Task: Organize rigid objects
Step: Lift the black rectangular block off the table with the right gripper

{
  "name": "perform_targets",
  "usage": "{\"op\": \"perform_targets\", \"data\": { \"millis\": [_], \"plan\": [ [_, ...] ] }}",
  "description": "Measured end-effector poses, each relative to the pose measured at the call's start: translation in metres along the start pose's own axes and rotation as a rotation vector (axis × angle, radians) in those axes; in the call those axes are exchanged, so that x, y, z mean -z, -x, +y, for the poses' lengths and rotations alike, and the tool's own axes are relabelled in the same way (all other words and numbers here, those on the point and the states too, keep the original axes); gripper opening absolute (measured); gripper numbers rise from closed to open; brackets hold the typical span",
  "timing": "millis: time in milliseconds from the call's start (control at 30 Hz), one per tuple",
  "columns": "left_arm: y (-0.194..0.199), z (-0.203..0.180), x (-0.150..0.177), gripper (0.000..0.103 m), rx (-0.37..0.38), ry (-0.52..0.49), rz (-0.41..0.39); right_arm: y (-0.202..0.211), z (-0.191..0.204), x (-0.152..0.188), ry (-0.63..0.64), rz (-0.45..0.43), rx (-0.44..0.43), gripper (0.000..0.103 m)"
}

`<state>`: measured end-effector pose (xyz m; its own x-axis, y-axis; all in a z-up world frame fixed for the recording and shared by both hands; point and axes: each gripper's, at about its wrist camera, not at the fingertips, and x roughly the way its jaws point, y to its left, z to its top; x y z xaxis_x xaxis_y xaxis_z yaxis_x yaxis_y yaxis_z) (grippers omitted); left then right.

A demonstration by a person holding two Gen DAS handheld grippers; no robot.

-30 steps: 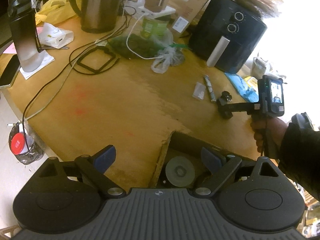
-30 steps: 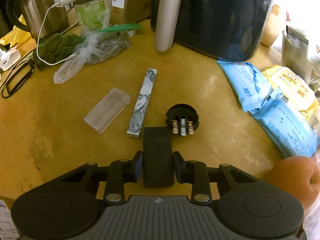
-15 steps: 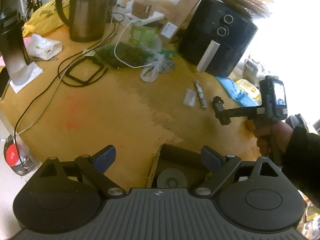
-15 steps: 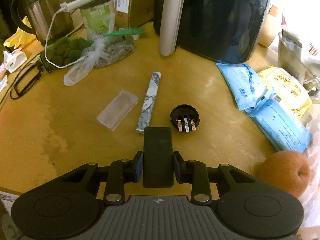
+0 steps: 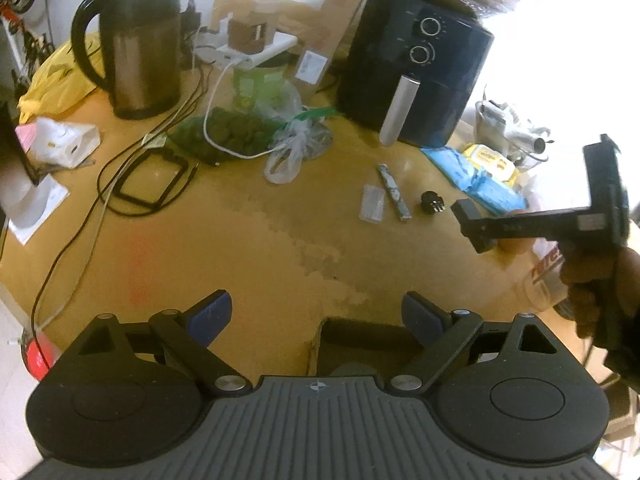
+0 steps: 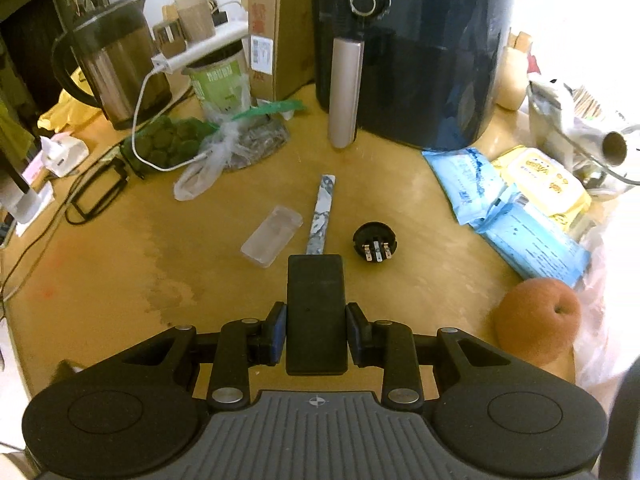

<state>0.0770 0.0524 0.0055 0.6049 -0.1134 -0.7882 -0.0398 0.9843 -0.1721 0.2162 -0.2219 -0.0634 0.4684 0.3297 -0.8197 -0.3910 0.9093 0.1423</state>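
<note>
My right gripper [image 6: 316, 334] is shut on a flat black rectangular block [image 6: 316, 304] and holds it above the yellow table [image 6: 100, 296]. Beyond the block lie a clear plastic case [image 6: 272, 242], a marbled stick [image 6: 321, 216] and a round black plug [image 6: 375, 242], prongs up. The left wrist view shows that right gripper [image 5: 474, 229] at the right, in a person's hand [image 5: 588, 276], with the case [image 5: 372, 203], stick [image 5: 394, 192] and plug [image 5: 433, 203] behind it. My left gripper [image 5: 316, 314] stands open and empty over an open cardboard box [image 5: 318, 344] at the table's near edge.
A black air fryer [image 6: 420, 60] stands at the back, a steel kettle [image 6: 116, 60] at the back left. Blue and yellow wipe packs [image 6: 516, 208] and a brown fruit [image 6: 536, 324] lie to the right. A bag of green balls [image 6: 172, 144] and cables [image 5: 148, 176] lie to the left.
The right gripper has lifted the black block off the table, up and back from the plug. The left gripper has drawn back and rolled a little; less of the box shows.
</note>
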Motion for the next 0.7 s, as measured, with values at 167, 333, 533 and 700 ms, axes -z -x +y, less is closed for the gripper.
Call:
{"op": "perform_targets", "data": {
  "millis": [167, 333, 533, 700],
  "plan": [
    [-0.009, -0.005, -0.009, 0.093, 0.006, -0.046, 0.004, 0.022, 0.001, 0.011, -0.013, -0.025, -0.003, 0.034],
    [-0.018, -0.009, -0.019, 0.092, 0.016, -0.087, 0.008, 0.040, -0.003, 0.022, -0.069, -0.041, -0.008, 0.034],
    [-0.033, -0.015, -0.031, 0.092, 0.040, -0.116, 0.015, 0.063, -0.008, 0.035, -0.131, -0.071, -0.001, 0.034],
    [-0.048, -0.022, -0.041, 0.091, 0.053, -0.150, 0.014, 0.076, -0.015, 0.046, -0.190, -0.087, 0.001, 0.034]
  ]
}}
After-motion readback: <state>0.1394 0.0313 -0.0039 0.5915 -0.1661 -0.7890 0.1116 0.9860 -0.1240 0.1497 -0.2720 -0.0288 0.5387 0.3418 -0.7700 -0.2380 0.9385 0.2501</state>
